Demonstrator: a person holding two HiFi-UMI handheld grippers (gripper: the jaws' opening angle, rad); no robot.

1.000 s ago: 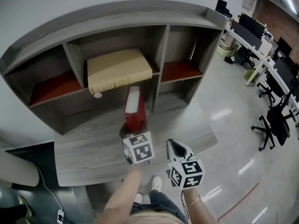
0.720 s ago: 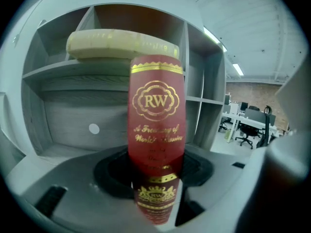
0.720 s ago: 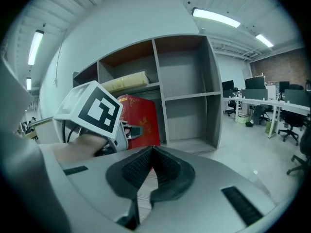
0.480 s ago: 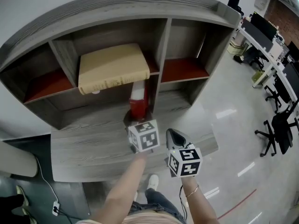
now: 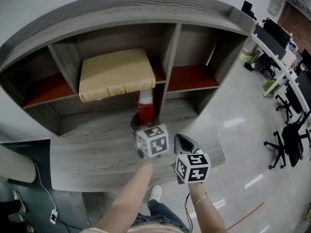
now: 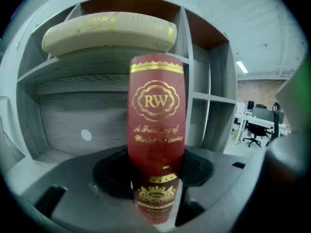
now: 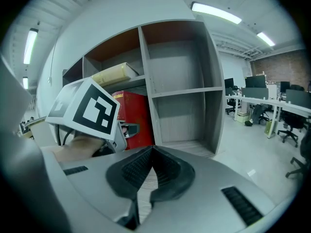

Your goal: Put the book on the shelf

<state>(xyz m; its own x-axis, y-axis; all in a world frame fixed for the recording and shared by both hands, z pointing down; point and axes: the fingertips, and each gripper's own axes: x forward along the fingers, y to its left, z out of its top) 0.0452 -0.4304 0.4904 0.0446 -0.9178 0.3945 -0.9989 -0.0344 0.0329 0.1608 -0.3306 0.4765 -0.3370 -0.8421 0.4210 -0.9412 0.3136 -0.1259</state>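
Book (image 5: 145, 106) moved forward — left gripper (image 5: 143, 125) outstretched, clamping

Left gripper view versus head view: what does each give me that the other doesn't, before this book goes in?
Only the left gripper view: the red book's spine with its gold RW emblem, upright and clamped in the left gripper. Only the head view: the right gripper with its marker cube, beside the left one and off the book, and the person's forearms. Both: the red book before the opening below the beige book, which lies flat in the grey shelf unit.
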